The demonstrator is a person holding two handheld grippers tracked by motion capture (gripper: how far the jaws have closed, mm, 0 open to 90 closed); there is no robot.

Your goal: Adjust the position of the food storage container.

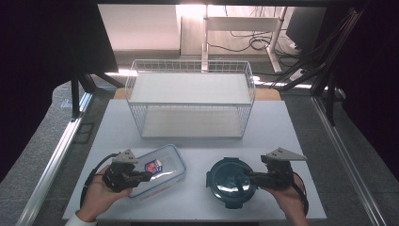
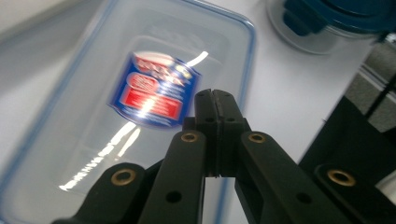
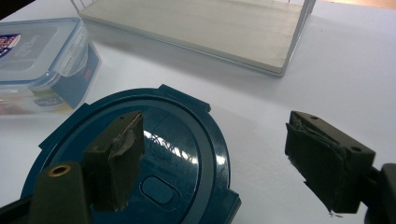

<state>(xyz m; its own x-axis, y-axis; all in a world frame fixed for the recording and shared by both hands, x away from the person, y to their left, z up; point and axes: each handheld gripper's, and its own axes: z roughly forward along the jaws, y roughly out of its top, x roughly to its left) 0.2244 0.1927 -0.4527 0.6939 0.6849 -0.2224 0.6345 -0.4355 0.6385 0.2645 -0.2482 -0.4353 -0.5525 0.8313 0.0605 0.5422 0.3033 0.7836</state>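
White matte worktop (image 1: 282, 127), rectangular. Wire rack (image 1: 190, 98) at the far middle: white metal mesh walls, two flat pale shelves, open toward the near side.

Near left: clear plastic box (image 1: 162, 170), rectangular with rounded corners, blue-rimmed glossy lid, red-and-blue label (image 2: 156, 89) on the lid. In the left gripper view the lid shows glare streaks and the label is blurred, text unreadable.

Near right: round container (image 1: 231, 176) with a dark teal glossy lid, clip tabs jutting at the edge, shallow oval dimple in the lid. Box and container lie apart, bare worktop between them.

Left gripper (image 1: 148, 175), black, held in the left hand (image 1: 99, 197), jaws pressed together with nothing between them, tips over the near part of the box lid; touching or not, cannot tell.

Right gripper (image 1: 244, 178), black, in the right hand (image 1: 291, 197), jaws spread wide, worn rubbery pads (image 3: 122, 154); one jaw over the teal lid, the other over bare worktop to its side. Holds nothing.

Grey triangular plate on each gripper.
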